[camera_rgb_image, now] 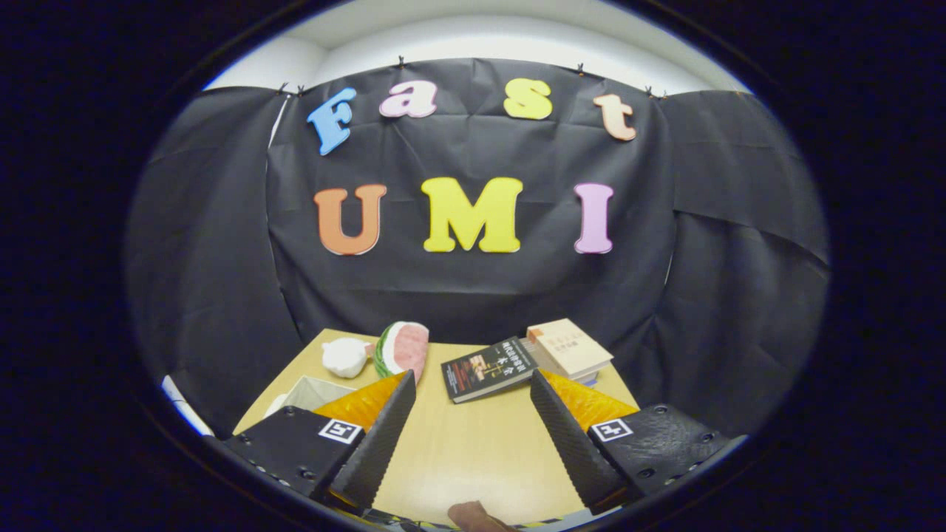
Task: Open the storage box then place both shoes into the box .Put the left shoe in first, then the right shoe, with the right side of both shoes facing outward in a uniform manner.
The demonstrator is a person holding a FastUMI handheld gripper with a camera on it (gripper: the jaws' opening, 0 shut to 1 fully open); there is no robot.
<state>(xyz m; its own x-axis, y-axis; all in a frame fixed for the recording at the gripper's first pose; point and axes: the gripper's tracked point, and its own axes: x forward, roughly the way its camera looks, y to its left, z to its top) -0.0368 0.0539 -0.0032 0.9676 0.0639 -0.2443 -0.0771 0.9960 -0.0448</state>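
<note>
The gripper (473,391) hangs above a pale wooden table (473,451), its two fingers spread wide with nothing between them but bare tabletop. The jaws stand apart and hold nothing.

Just beyond the left finger, part of a light-coloured box (314,393) shows, open at the top; the finger hides its near side, so its contents cannot be made out. This looks like the storage box, though only a corner and a stretch of rim are visible.

At the far edge of the table, beyond the left fingertip, a toy watermelon slice (403,349) stands on edge, its red flesh facing forward and its green rind to the left. A small white object (345,356) sits just beside it on the left, too indistinct to identify with certainty.

Ahead of the gap between the fingers, a dark-covered book (488,368) lies flat and slightly askew. Touching its right side, a short stack of books (569,349) with a cream cover on top rests near the table's far right corner, beyond the right fingertip.

Down at the near edge of the table, between the finger bases, a brown rounded shape (473,516) pokes into view; it may be part of a shoe, but too little shows to tell. Black cloth walls the booth behind the table.
</note>
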